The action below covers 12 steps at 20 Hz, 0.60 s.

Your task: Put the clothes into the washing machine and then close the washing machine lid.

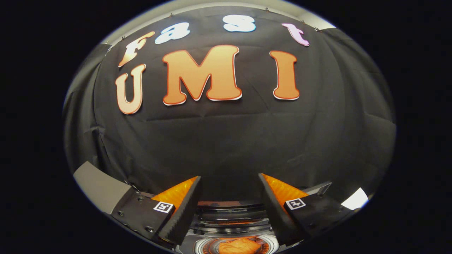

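Observation:
My gripper (229, 181) is open, its two fingers spread wide with nothing between them, pointing at the booth's black cloth wall. Low between the fingers I see the top of the washing machine (229, 215), a small appliance with a round opening and its lid raised behind it. An orange garment (237, 246) lies inside the drum, below and behind the fingertips. The rest of the machine is hidden beneath the gripper.
The black cloth wall (229, 141) hangs just beyond the machine. A grey panel (100, 188) stands at the left beside the left finger. A white patch (355, 200) shows at the right past the right finger.

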Available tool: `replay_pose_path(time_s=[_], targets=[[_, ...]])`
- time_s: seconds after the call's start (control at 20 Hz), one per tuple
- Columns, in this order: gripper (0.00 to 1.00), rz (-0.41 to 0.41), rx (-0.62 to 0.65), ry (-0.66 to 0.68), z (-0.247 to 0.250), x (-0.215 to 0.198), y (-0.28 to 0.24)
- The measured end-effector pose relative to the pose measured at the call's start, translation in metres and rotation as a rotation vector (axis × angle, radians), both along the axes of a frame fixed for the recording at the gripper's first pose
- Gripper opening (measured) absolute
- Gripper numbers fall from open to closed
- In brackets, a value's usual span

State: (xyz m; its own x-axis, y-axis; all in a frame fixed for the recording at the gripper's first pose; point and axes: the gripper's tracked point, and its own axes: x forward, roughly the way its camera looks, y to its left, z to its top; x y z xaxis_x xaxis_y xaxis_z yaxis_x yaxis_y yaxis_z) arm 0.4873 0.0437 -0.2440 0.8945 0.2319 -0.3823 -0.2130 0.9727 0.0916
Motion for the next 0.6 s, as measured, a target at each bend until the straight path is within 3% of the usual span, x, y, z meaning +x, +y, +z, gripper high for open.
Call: replay_pose_path(time_s=[0.3, 0.6], targets=[[1.00, 0.008, -0.026, 0.042, -0.023, 0.016, 0.004], [1.00, 0.008, -0.028, 0.041, -0.023, 0.001, -0.002]])
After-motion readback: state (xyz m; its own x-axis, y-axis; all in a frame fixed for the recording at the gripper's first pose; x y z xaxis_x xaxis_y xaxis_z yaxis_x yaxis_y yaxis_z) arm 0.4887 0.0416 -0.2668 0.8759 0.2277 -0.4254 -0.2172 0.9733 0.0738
